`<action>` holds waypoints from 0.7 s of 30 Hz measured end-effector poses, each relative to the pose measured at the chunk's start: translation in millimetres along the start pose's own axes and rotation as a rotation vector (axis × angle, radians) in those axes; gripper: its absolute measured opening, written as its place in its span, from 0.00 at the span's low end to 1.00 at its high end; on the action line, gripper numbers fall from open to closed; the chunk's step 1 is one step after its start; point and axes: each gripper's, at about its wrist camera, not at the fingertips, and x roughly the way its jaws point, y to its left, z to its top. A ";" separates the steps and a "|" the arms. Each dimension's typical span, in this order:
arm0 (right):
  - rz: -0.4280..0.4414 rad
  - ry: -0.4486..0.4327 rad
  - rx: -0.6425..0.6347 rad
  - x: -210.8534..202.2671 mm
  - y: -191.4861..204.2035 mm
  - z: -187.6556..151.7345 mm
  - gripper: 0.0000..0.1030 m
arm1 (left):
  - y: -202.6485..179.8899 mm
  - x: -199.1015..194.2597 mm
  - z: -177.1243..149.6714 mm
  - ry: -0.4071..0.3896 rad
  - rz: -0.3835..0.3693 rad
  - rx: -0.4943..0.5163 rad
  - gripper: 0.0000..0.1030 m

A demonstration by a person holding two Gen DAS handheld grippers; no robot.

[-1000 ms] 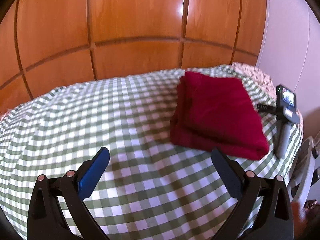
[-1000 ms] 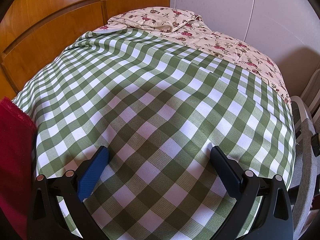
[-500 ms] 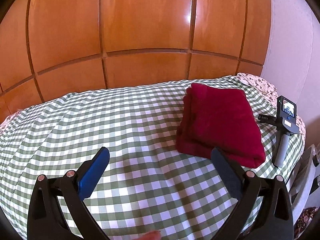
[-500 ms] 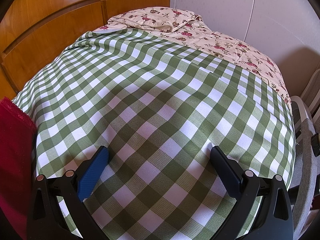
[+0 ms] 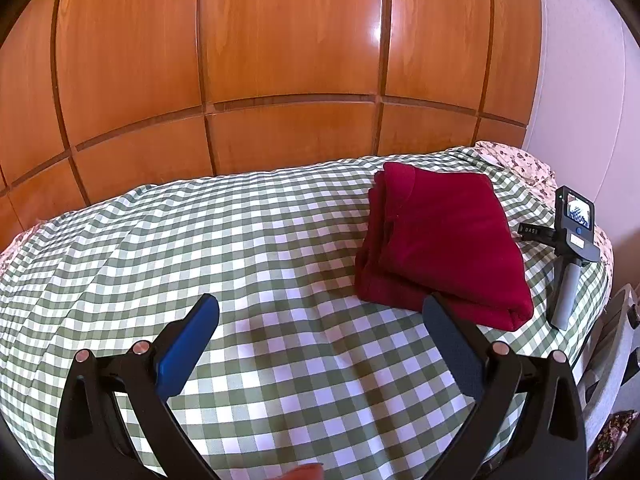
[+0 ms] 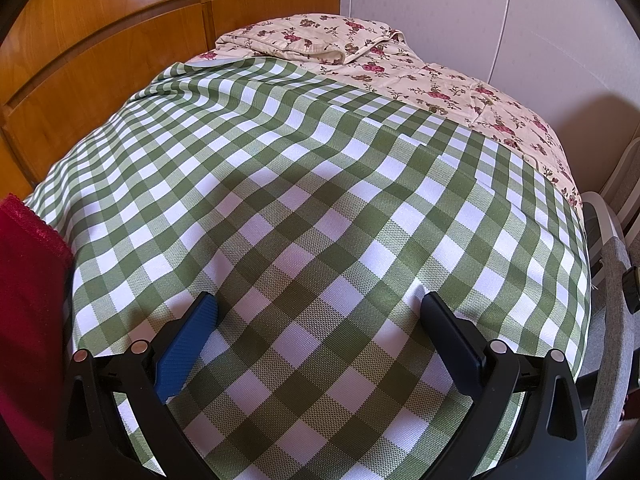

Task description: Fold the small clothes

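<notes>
Resting folded at two o'clock, the garment (image 5: pixel 444 240) looks finished, so both the left gripper (image 5: pixel 320 312) and right gripper (image 6: pixel 318 310) sit spread, empty, over the cloth (image 5: pixel 240 248).

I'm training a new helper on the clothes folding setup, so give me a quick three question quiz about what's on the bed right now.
1. True or false: the red garment is already folded.
2. Which holds cloth: A) left gripper B) right gripper C) neither?
3. What covers the bed under the garment?

Key
1. True; it lies as a neat stack.
2. C; both sets of fingers are spread wide, nothing between them.
3. The green and white checked cloth, laid over a floral bedspread.
</notes>
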 end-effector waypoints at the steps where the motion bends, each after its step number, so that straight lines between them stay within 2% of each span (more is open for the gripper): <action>1: 0.000 0.000 0.000 -0.1 0.1 -0.1 0.97 | -0.1 0.1 -0.2 0.000 0.000 0.002 0.98; 21: 0.000 0.000 0.000 0.2 0.0 0.2 0.97 | 3.4 1.3 -2.0 -0.002 0.014 -0.015 0.98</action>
